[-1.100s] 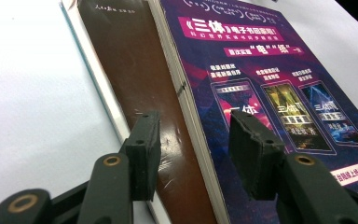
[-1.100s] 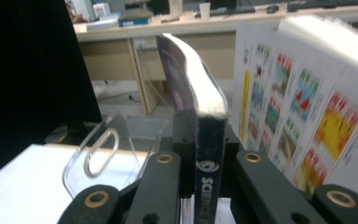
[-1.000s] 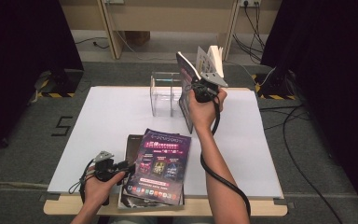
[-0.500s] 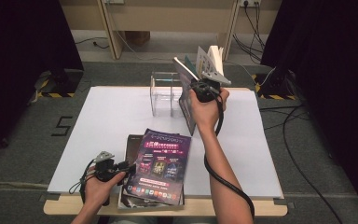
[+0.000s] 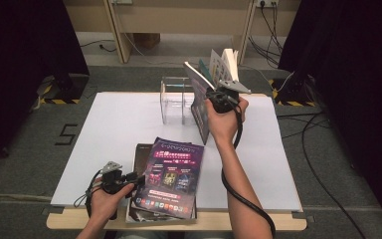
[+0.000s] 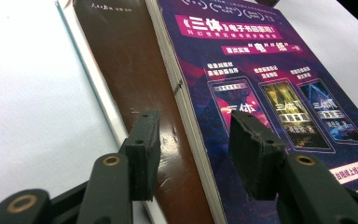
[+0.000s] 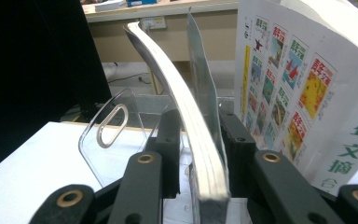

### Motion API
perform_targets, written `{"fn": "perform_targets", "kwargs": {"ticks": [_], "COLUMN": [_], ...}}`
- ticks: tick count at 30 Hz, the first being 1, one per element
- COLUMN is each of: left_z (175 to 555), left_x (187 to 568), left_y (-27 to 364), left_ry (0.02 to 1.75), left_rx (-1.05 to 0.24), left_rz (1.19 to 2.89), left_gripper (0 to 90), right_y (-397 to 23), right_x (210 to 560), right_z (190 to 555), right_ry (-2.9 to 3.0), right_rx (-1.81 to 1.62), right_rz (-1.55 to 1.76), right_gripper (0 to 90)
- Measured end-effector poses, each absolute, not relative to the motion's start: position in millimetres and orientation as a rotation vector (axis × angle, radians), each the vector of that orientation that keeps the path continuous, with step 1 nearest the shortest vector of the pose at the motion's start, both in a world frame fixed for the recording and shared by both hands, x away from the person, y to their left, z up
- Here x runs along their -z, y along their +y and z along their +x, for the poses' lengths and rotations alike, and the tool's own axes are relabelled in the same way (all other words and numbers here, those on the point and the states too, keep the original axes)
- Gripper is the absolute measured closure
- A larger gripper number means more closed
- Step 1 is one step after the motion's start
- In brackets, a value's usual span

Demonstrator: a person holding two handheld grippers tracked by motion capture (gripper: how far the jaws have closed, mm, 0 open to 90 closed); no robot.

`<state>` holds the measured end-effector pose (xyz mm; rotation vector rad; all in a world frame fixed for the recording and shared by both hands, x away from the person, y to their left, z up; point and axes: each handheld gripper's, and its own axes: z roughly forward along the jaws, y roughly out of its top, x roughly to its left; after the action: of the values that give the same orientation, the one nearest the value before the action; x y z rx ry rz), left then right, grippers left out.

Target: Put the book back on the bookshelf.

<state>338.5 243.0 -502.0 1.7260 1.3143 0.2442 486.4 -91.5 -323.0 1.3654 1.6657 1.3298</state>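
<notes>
My right gripper (image 5: 210, 95) stands at the back of the table beside a clear acrylic rack (image 5: 175, 99) (image 7: 112, 135). It holds a thick dark-covered book (image 5: 198, 97) (image 7: 177, 84) upright and bowed to the left. Its jaws have just been opening, and the book is still between them with both pads against it. A white book with colourful cover pictures (image 5: 226, 62) (image 7: 298, 84) stands just behind. My left gripper (image 5: 137, 179) (image 6: 193, 135) is open at the front, its jaws straddling the edge of a purple book (image 5: 171, 177) (image 6: 270, 70) that lies on a brown one (image 5: 142, 152) (image 6: 126, 56).
The white table top (image 5: 119, 124) has free room at the left and the right. The stack of flat books hangs slightly over the front edge. Cables trail from both grippers. Dark curtains and a wooden frame stand behind the table.
The top of the held book has leaned a little further left over the rack. The left hand and the flat stack have not moved.
</notes>
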Motion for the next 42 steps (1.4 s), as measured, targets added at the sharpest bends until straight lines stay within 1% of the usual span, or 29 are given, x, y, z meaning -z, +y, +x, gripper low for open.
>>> {"fn": "perform_targets", "kwargs": {"ticks": [16,22,36,40,42], "left_z": [338,338,338,338,338], "left_x": [502,502,502,502,502], "left_y": [243,243,243,243,243], "left_ry": [1.314,1.314,1.313,1.312,1.312], "left_rx": [-0.246,-0.246,-0.244,-0.245,-0.244], "left_rz": [1.728,1.728,1.724,1.724,1.724], "left_gripper": [53.1,52.9,52.9,52.9,52.9], "right_y": [-103,-104,-99,-96,-95], "right_x": [327,333,344,348,350], "right_z": [472,467,470,474,476], "right_ry": [1.676,1.683,1.704,1.716,1.721], "right_rx": [-1.349,-1.355,-1.349,-1.340,-1.334], "right_rz": [1.375,1.375,1.387,1.388,1.407], "right_gripper": [73.3,70.8,70.0,72.5,77.3]}}
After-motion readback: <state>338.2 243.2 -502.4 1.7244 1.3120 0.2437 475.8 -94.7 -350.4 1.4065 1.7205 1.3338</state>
